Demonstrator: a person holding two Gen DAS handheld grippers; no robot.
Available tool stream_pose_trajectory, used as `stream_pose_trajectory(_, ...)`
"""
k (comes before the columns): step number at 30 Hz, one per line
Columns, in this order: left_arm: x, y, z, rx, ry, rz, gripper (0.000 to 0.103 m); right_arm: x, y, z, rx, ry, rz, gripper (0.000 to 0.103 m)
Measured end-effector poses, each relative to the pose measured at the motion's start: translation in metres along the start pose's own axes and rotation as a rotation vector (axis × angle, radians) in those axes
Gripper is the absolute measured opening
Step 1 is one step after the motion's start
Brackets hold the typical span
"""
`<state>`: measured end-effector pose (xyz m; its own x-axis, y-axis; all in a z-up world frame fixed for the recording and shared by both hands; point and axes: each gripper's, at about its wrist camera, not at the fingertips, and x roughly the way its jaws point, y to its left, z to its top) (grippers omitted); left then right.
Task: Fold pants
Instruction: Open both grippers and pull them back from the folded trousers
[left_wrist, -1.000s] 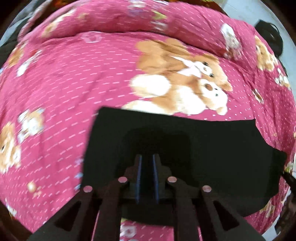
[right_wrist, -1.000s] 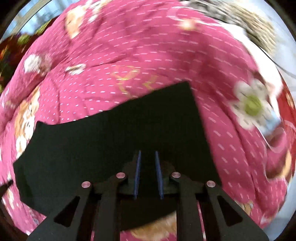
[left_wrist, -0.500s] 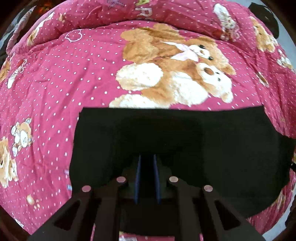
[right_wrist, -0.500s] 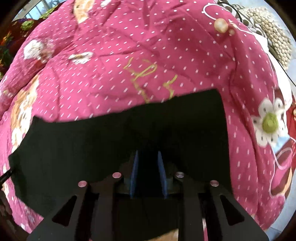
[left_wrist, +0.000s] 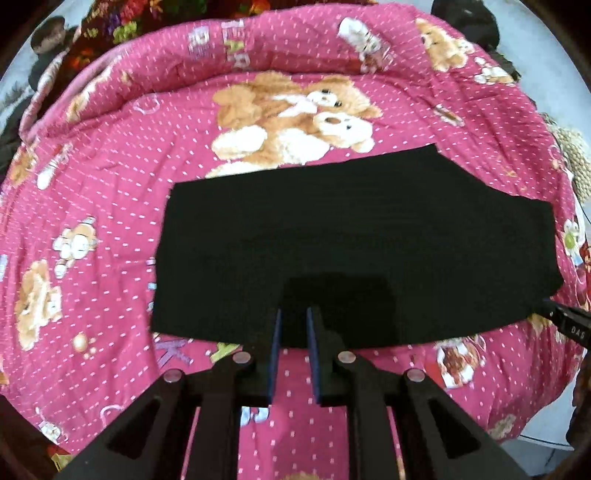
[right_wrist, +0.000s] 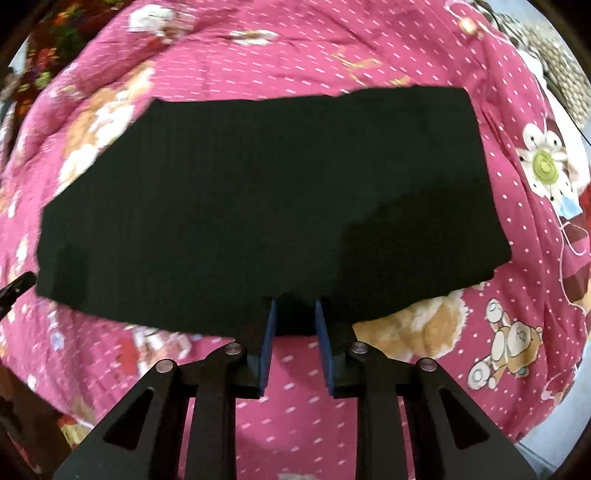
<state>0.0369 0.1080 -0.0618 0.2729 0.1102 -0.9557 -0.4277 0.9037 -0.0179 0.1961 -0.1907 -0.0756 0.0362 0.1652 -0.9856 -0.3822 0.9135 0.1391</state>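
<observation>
The black pants (left_wrist: 354, 243) lie folded into a flat, wide rectangle on a pink dotted bedspread (left_wrist: 110, 192) printed with teddy bears; in the left wrist view a large bear print (left_wrist: 291, 122) sits just beyond the far edge of the cloth, and in the right wrist view a white flower print (right_wrist: 545, 166) lies to the right of it.

The left gripper (left_wrist: 293, 347) points down over the near edge of the pants; its 2 blue-padded fingers (left_wrist: 275, 350) stand a narrow gap apart, with pink bedspread showing between them low down and the black cloth beyond the tips; nothing is pinched.

The right gripper (right_wrist: 293, 332) hangs likewise at the near edge of the pants (right_wrist: 266, 192); its 2 pads (right_wrist: 267, 339) are parted a little wider, the gap showing bedspread, and they grip nothing.

At the right rim of the left wrist view, the tip of the other tool (left_wrist: 569, 325) shows beside the pants' corner.
</observation>
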Motion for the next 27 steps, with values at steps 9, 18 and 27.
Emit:
stream_pose_trajectory(9,-0.063,-0.002,-0.025,-0.016,-0.119,0.030,0.016,-0.048,0.040,-0.019,-0.129,-0.088,0.144,0.022)
stream_pose_trajectory(18,-0.067,0.002,-0.037,0.010,-0.109,-0.006,0.016,-0.078,0.066,-0.028,-0.149,-0.147,0.165,0.022)
stream_pose_trajectory(27,-0.064,0.020,-0.025,0.082,-0.118,-0.068,0.016,-0.097,0.080,-0.044,-0.049,-0.179,0.106,0.052)
